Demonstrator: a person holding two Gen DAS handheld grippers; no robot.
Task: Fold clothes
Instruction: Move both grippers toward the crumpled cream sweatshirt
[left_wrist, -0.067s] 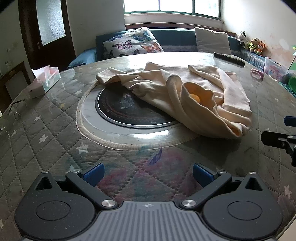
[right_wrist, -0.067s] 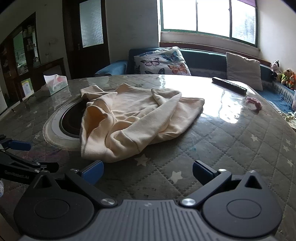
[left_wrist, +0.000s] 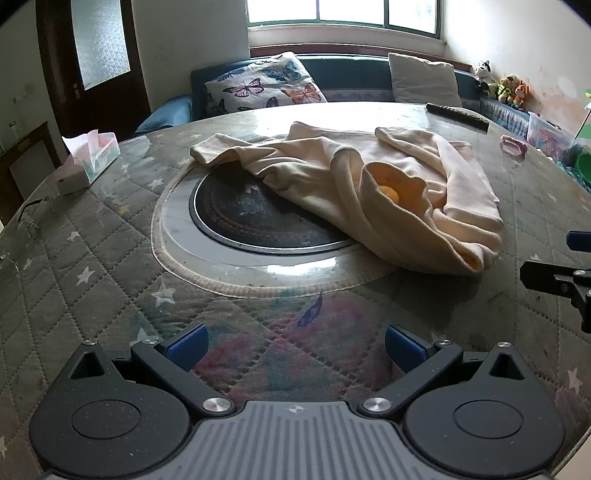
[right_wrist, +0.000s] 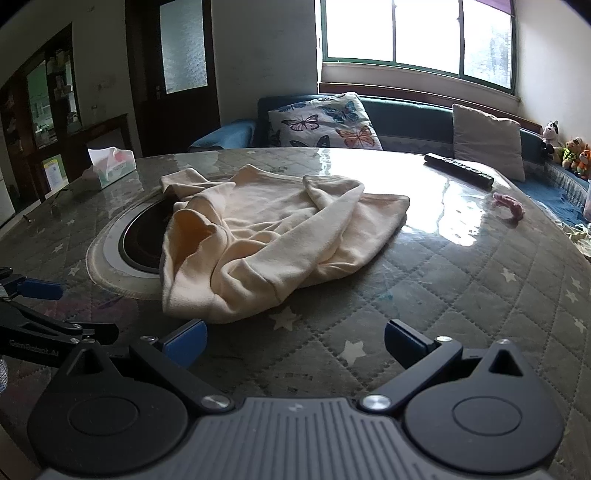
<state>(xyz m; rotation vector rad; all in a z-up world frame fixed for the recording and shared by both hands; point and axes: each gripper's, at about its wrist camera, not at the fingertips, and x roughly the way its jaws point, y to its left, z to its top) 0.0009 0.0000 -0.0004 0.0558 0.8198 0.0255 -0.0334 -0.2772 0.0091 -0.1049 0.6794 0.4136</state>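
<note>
A cream long-sleeved top (left_wrist: 388, 192) lies crumpled on the round table, partly over the dark centre disc (left_wrist: 258, 218); it also shows in the right wrist view (right_wrist: 266, 236). My left gripper (left_wrist: 295, 345) is open and empty, held above the near table edge, short of the garment. My right gripper (right_wrist: 295, 341) is open and empty, just in front of the garment's near hem. The right gripper's fingers (left_wrist: 554, 280) show at the right edge of the left wrist view; the left gripper's fingers (right_wrist: 40, 288) show at the left edge of the right wrist view.
A tissue box (left_wrist: 92, 158) stands at the table's left. A black remote (right_wrist: 458, 173) and a pink object (right_wrist: 511, 206) lie at the far right. A sofa with a butterfly cushion (right_wrist: 321, 122) stands behind the table. The table has a quilted star cover (right_wrist: 461, 295).
</note>
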